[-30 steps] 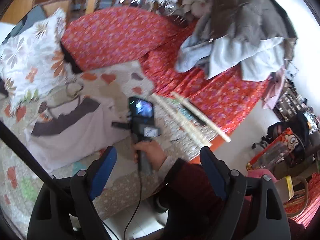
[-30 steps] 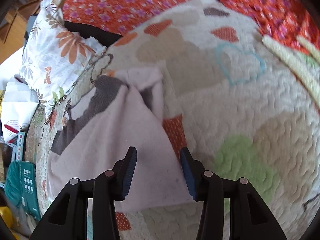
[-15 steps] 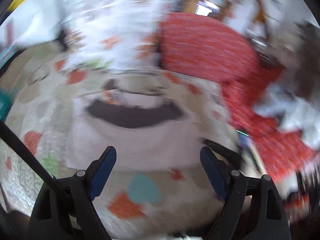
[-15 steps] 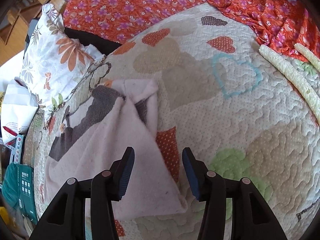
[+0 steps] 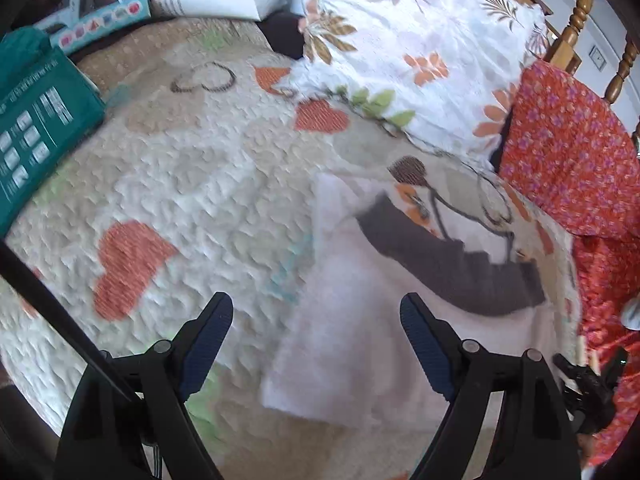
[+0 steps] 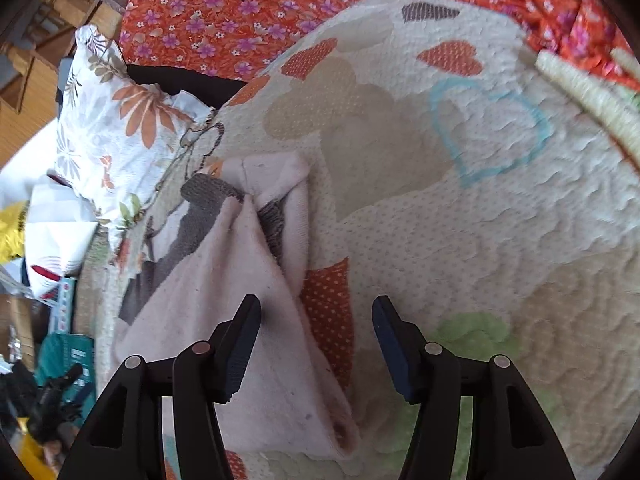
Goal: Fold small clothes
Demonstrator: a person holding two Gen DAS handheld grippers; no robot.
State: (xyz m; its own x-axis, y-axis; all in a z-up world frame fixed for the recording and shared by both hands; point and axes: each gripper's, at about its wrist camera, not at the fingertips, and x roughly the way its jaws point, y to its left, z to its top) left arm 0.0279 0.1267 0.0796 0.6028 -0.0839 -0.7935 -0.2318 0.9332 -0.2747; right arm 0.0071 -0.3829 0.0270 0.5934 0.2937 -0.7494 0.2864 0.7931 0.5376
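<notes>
A small pale pink garment (image 5: 360, 320) with a dark grey band (image 5: 436, 264) lies on a quilted heart-print bed cover (image 5: 208, 184). My left gripper (image 5: 316, 344) is open and empty, hovering over the garment's left edge. In the right wrist view the garment (image 6: 248, 300) has one side folded over into a triangular flap. My right gripper (image 6: 316, 344) is open and empty above the garment's right edge, its left finger over the cloth. The other gripper shows at the left edge of the right wrist view (image 6: 52, 400).
A floral pillow (image 5: 408, 52) and an orange floral blanket (image 5: 572, 148) lie behind the garment. A teal package (image 5: 36, 120) sits at the left. Cream rolled sticks (image 6: 588, 100) lie on the right of the cover. A wooden bed frame (image 5: 576, 24) stands beyond.
My left gripper swung from facing the clothes pile to over the garment's left side. My right gripper opened wider and rose a little from the folded flap.
</notes>
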